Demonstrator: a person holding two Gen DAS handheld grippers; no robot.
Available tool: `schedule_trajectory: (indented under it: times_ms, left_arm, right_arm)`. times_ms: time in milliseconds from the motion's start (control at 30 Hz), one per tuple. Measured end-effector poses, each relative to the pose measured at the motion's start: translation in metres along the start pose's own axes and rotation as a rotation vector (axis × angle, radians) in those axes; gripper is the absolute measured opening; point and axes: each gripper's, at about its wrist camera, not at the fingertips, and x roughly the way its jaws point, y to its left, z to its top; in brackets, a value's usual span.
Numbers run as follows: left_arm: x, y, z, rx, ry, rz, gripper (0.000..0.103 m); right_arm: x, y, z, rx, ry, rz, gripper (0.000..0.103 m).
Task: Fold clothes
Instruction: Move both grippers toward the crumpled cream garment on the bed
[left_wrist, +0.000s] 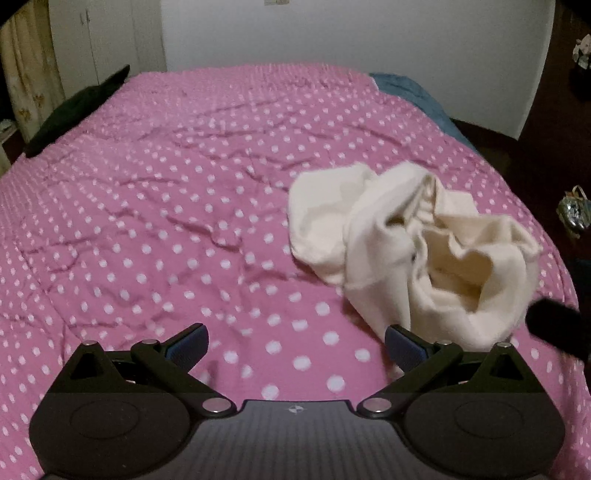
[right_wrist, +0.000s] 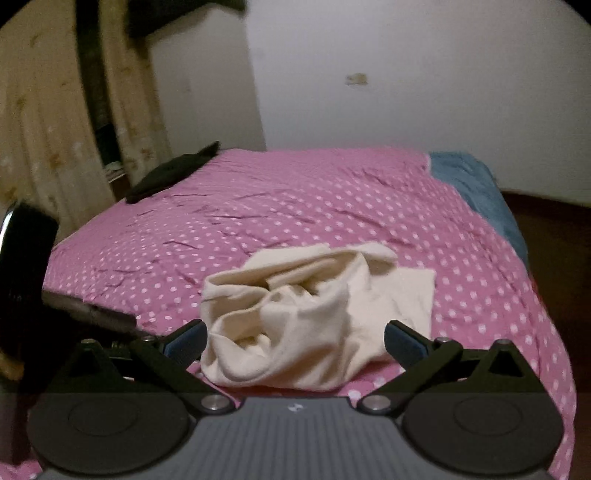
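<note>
The right gripper (right_wrist: 293, 341) has its jaws spread wide, empty, with the crumpled cream garment (right_wrist: 314, 317) lying on the bed (right_wrist: 332, 199) just ahead between them. A bite here would likely catch several bunched layers at once, dragging the whole heap. The left gripper (left_wrist: 295, 345), jaws also apart, has the garment ahead to its right. Its hems and sleeves are buried in folds; a dark garment (right_wrist: 173, 173) far left stays indistinct.
</note>
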Motion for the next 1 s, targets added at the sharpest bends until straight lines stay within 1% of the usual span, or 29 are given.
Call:
schedule_trajectory:
  times_ms: [100, 233, 467, 1000]
  left_arm:
    - [0.000, -0.004, -0.004, 0.002, 0.005, 0.006, 0.103]
    - [-0.001, -0.007, -0.006, 0.006, 0.003, 0.014, 0.103]
    - [-0.002, -0.008, -0.010, 0.004, 0.006, 0.019, 0.103]
    - [-0.007, -0.010, -0.016, 0.003, 0.003, 0.018, 0.103]
  right_arm:
    - [0.003, -0.006, -0.002, 0.055, 0.017, -0.023, 0.103]
    - [0.007, -0.008, -0.005, 0.074, 0.036, -0.053, 0.103]
    - [0.010, -0.006, -0.007, 0.075, 0.058, -0.078, 0.103]
    - [0.009, 0.003, -0.011, 0.051, 0.084, -0.069, 0.103]
